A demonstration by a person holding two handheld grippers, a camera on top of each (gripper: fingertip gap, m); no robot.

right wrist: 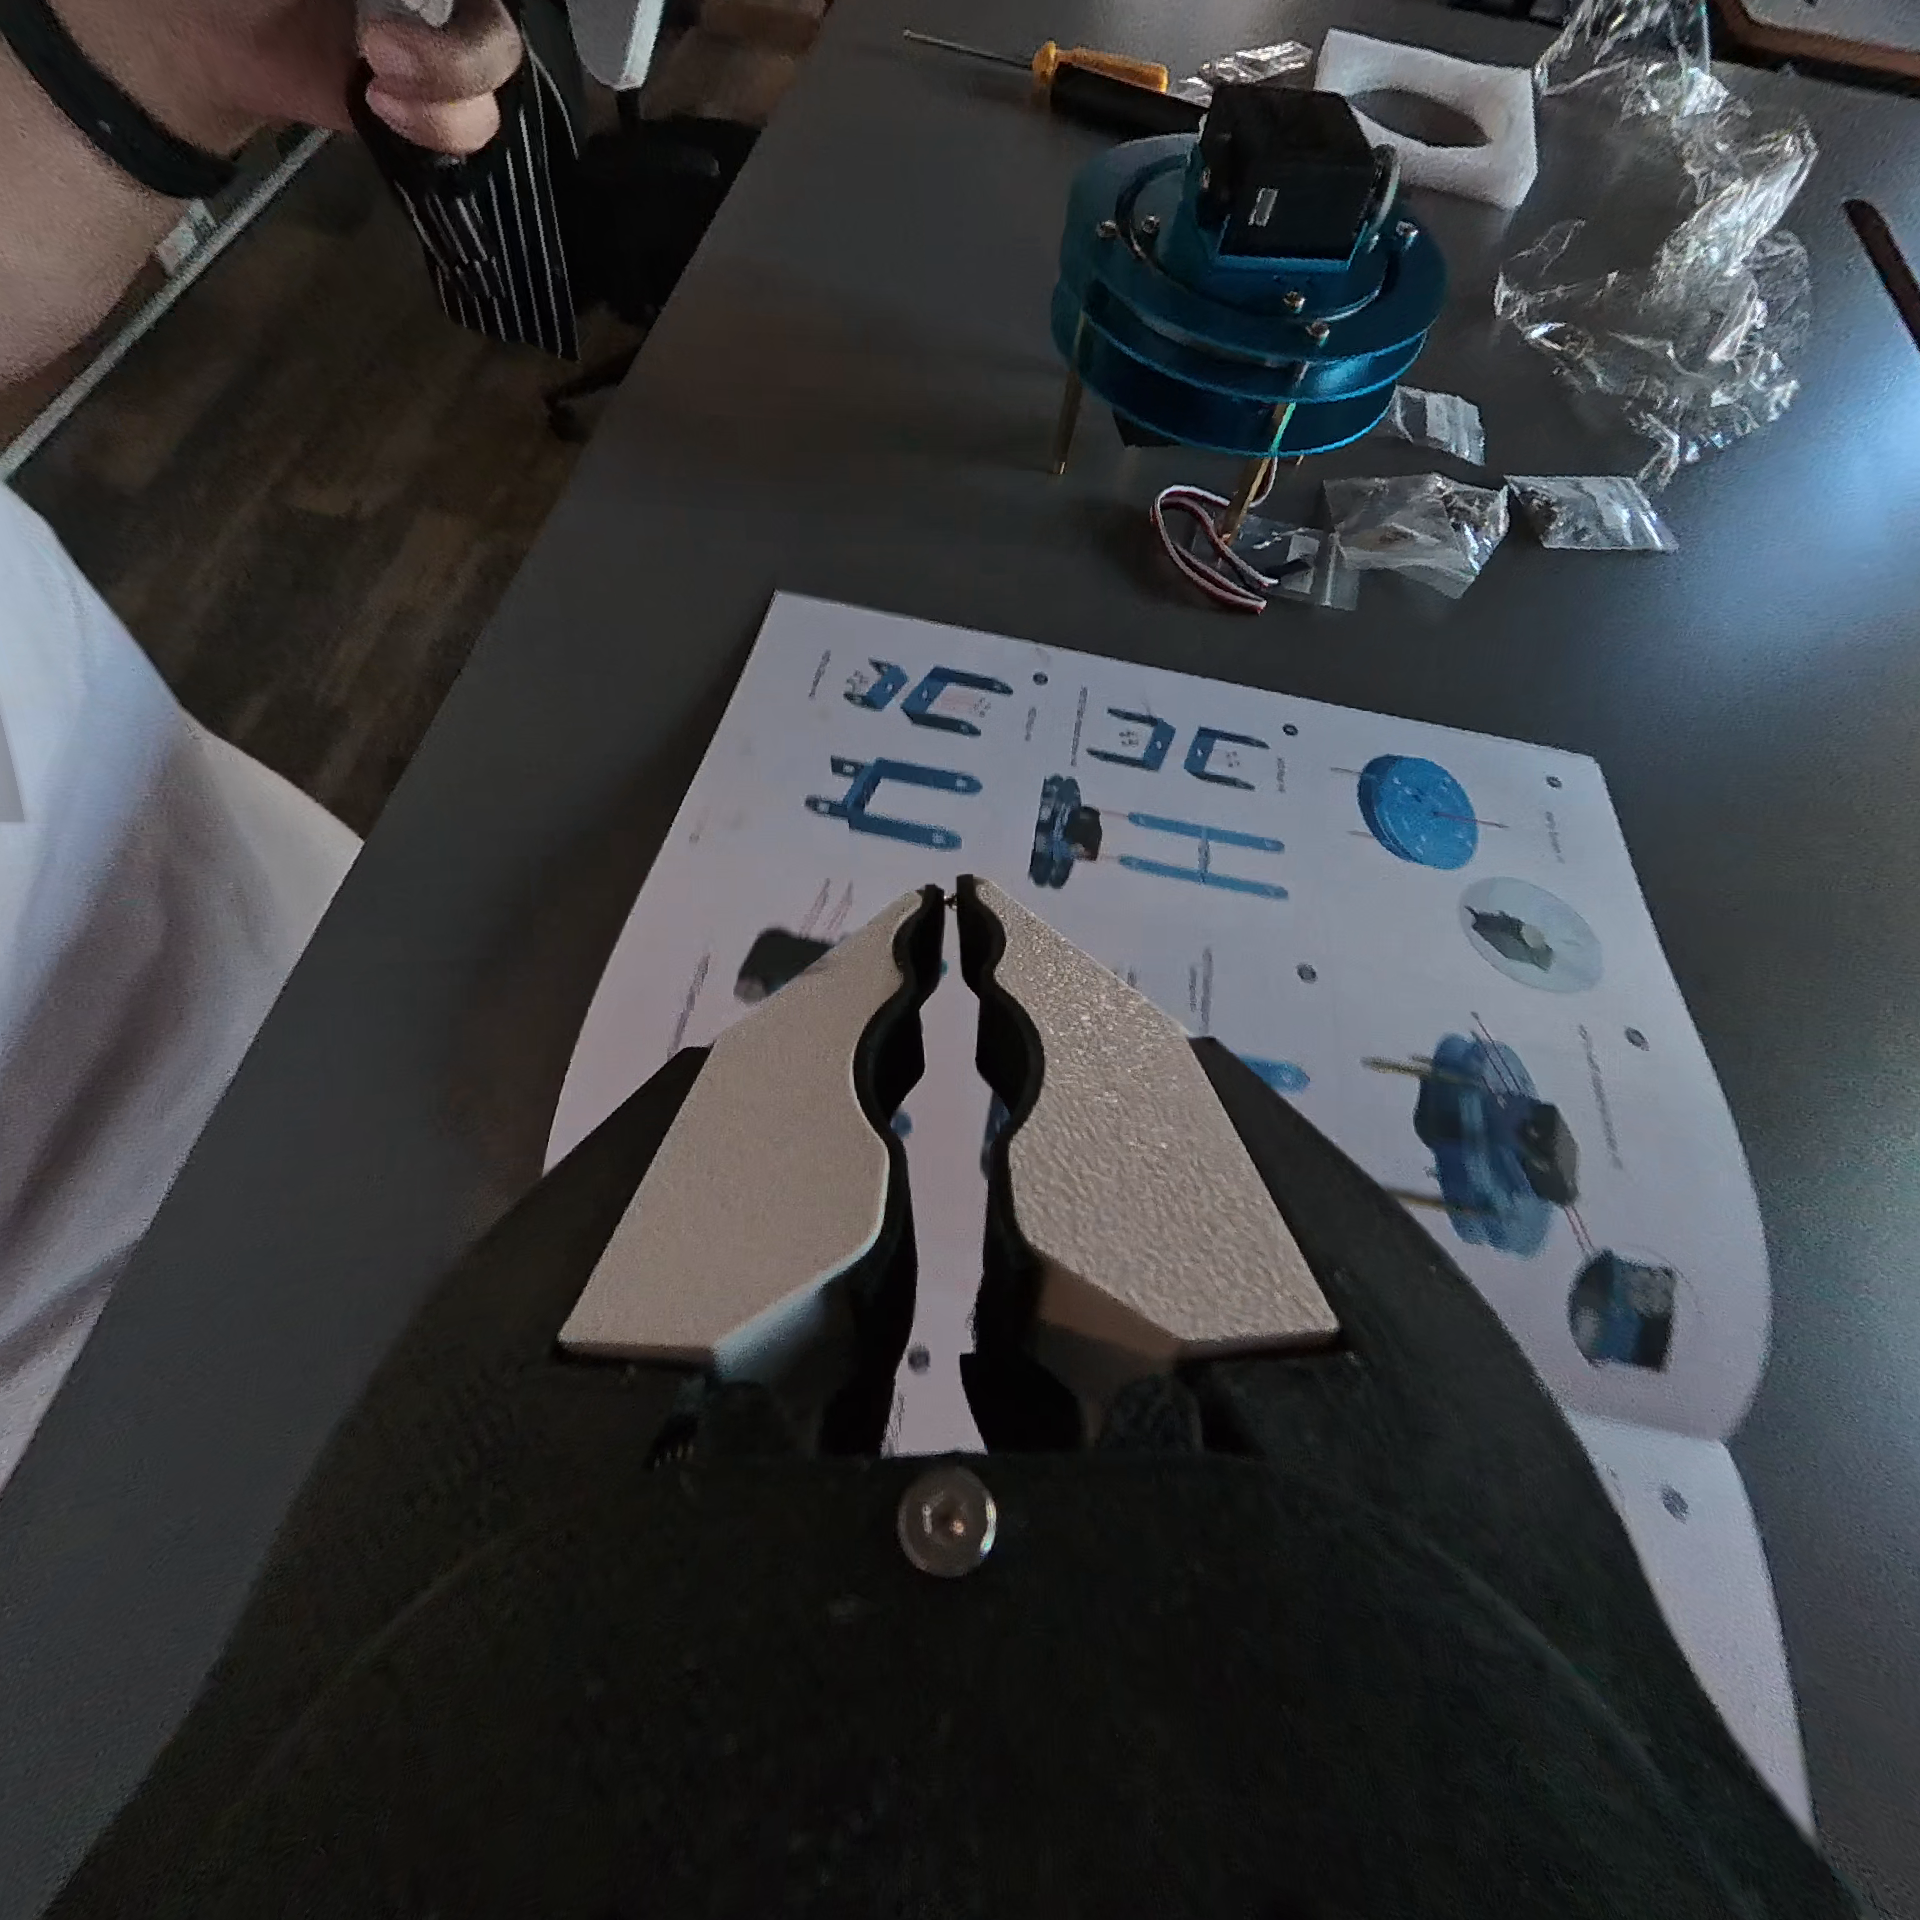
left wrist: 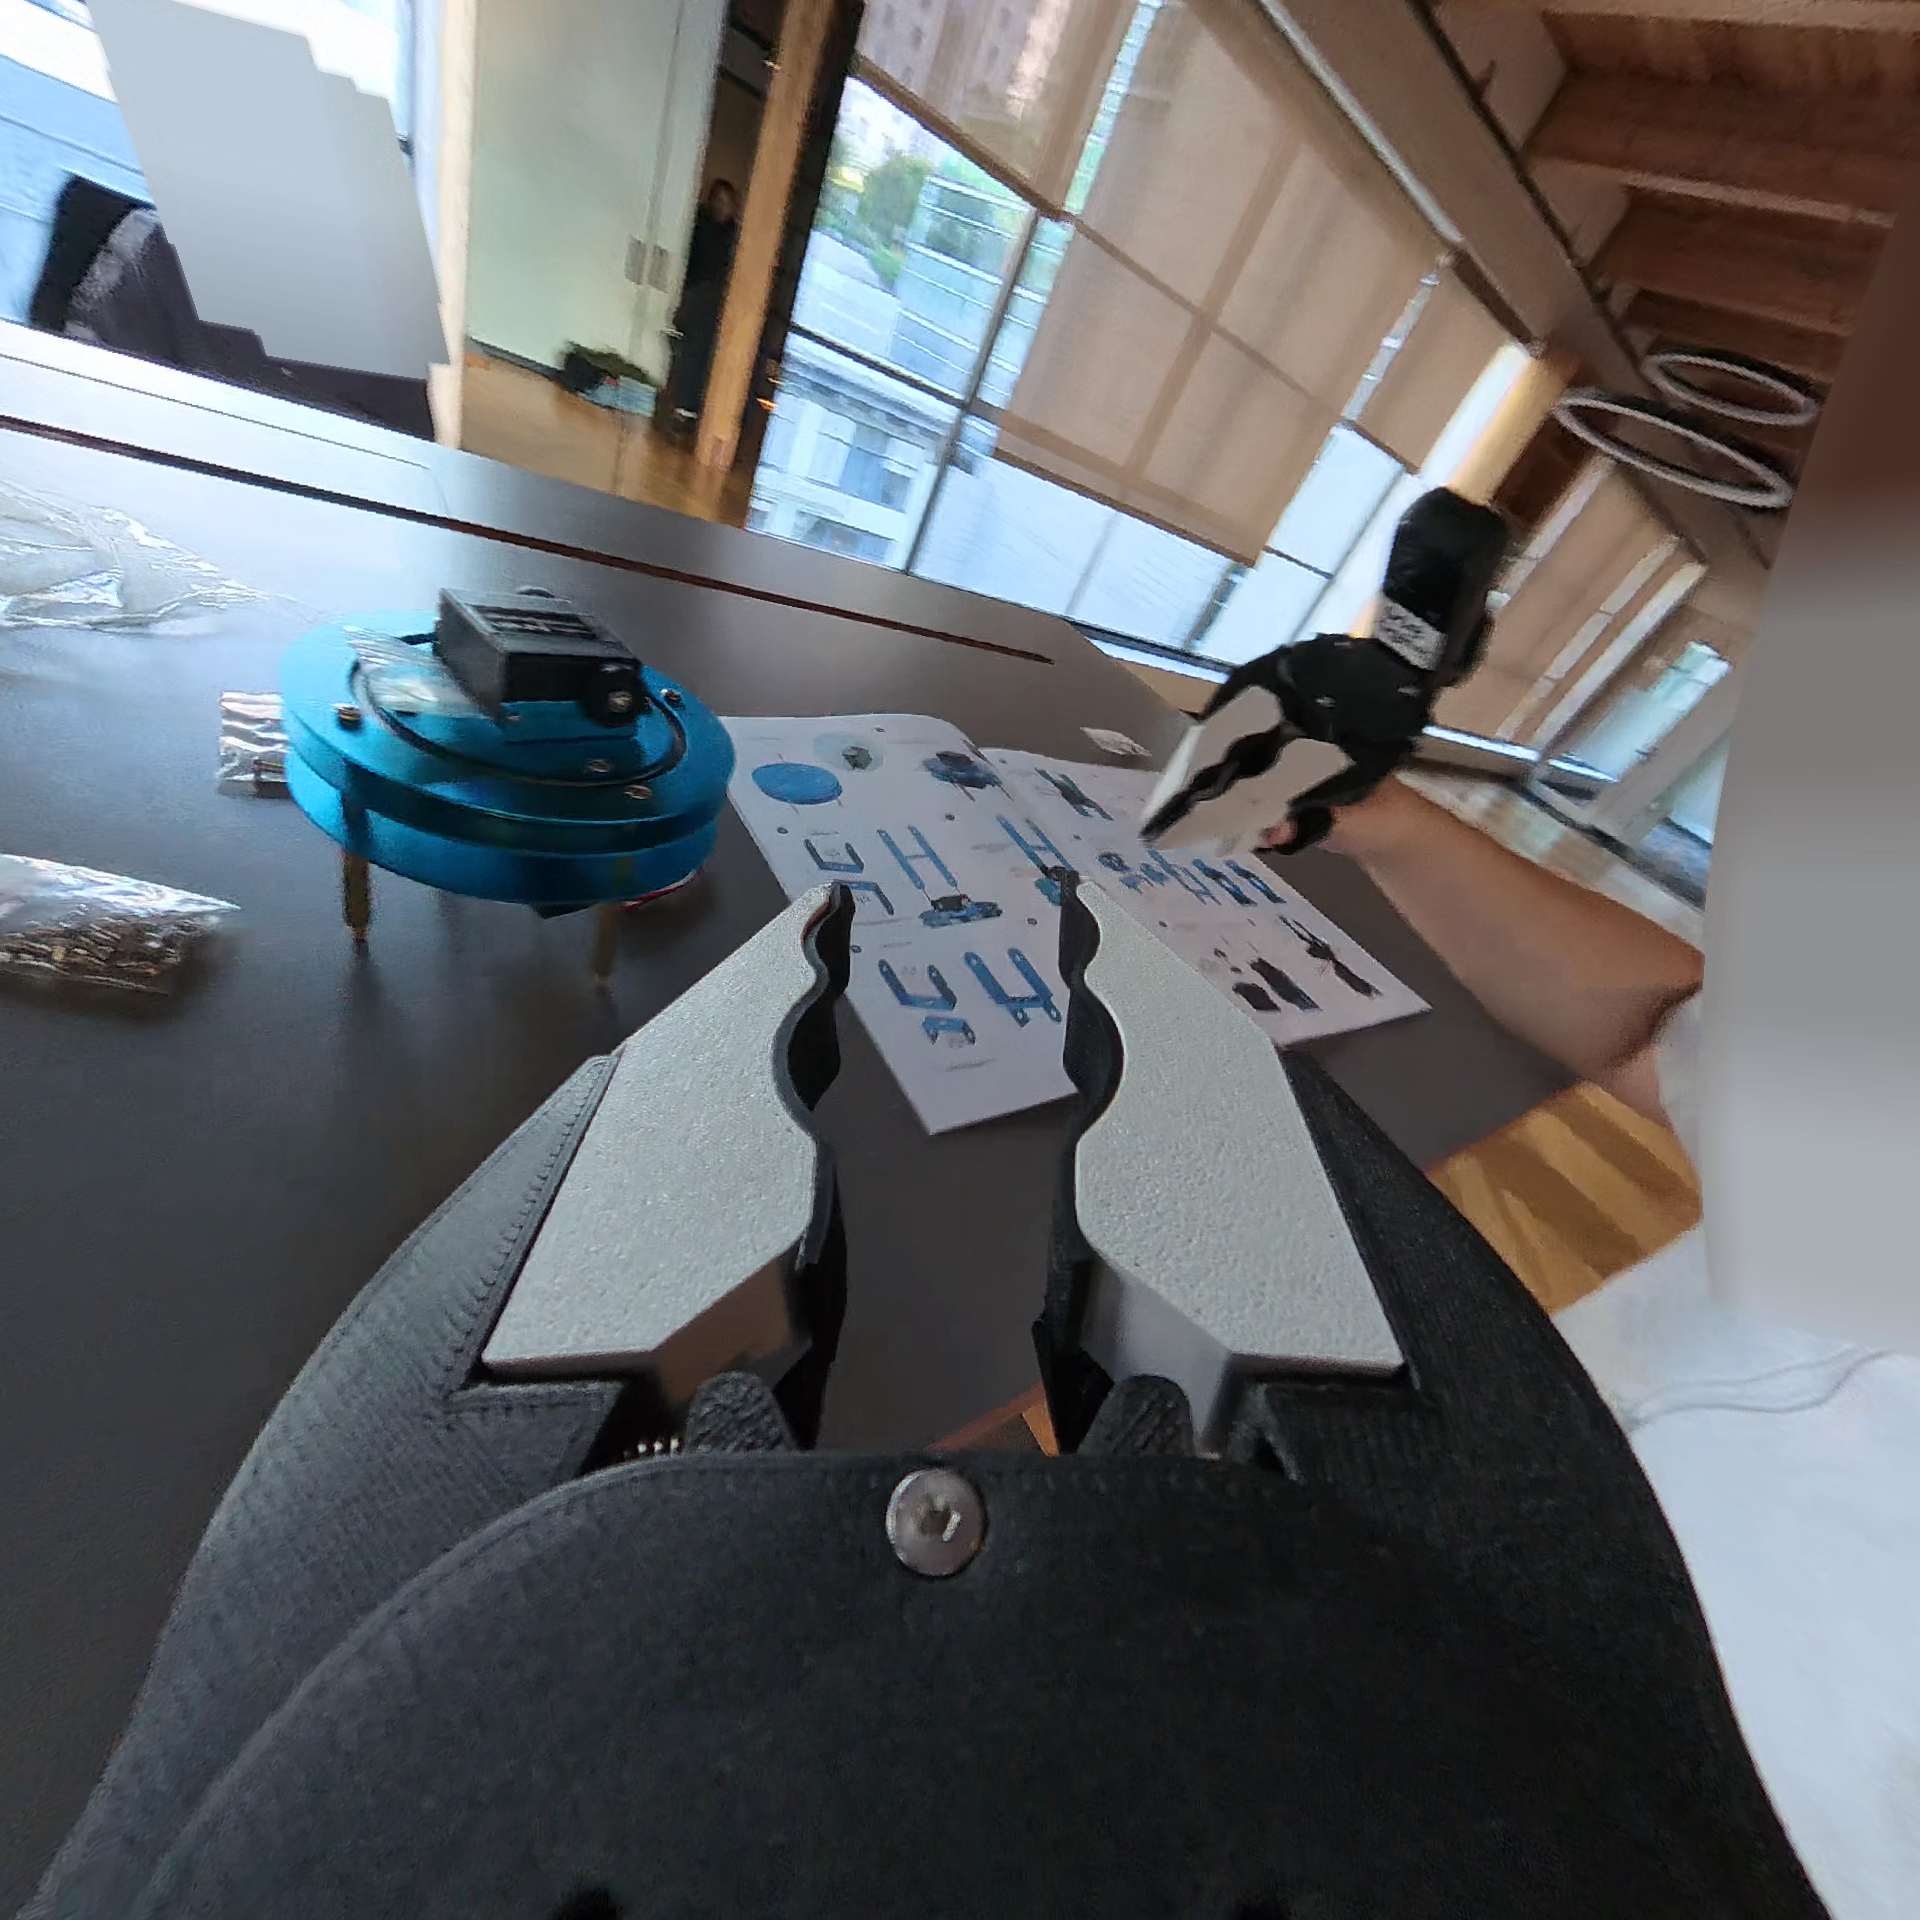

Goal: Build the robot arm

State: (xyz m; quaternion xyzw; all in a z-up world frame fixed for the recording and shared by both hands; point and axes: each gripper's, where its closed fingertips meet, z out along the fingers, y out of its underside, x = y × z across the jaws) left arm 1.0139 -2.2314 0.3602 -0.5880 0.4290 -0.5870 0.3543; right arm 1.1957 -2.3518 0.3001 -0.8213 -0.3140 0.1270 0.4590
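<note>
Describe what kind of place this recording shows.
Probably an office or loft workspace used for kit assembly: a dark table holds a blue round robot base with a black servo, an illustrated instruction sheet and small bags of hardware. Big windows run behind.

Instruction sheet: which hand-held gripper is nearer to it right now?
Right. The right hand-held gripper hovers directly over the instruction sheet, tips nearly closed on something tiny. The left hand-held gripper is open, over the dark table beside the sheet's edge.

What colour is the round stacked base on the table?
Blue round base, shown best in the right wrist view.
</note>
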